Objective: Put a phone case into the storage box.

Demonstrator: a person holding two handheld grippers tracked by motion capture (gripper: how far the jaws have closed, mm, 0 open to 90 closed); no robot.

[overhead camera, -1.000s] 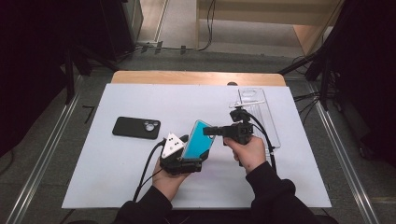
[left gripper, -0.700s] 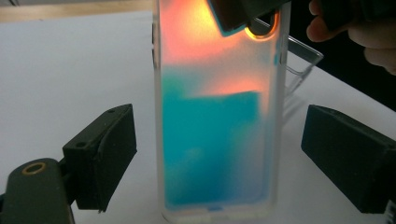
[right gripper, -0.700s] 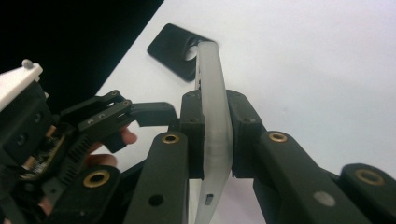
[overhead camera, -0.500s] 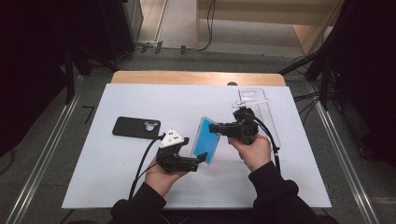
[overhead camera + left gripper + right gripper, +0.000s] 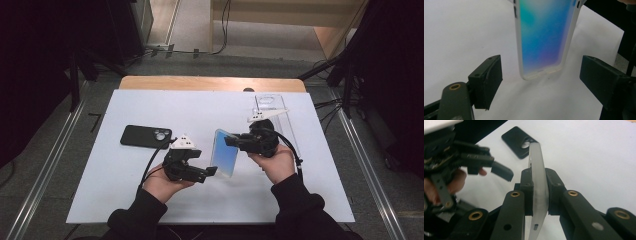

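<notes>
The blue case point(image 5: 223, 159) was held upright over the sheet point(image 5: 125, 190), clamped by its edge in the right gripper point(image 5: 538, 192). Its lower end hung between the left gripper's point(image 5: 541, 75) parted pads, which had just been closing but touched nothing. A handover seemed in hand: next, the left jaws would need squeezing onto the case's sides before the right grip was loosened.

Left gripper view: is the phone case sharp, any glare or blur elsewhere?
Left gripper view: blue phone case soft, out of focus, its shadow faint on the white table. Right gripper view: right claw fairly sharp, left claw blurred. High view: even light, dark surroundings, no glare.
</notes>
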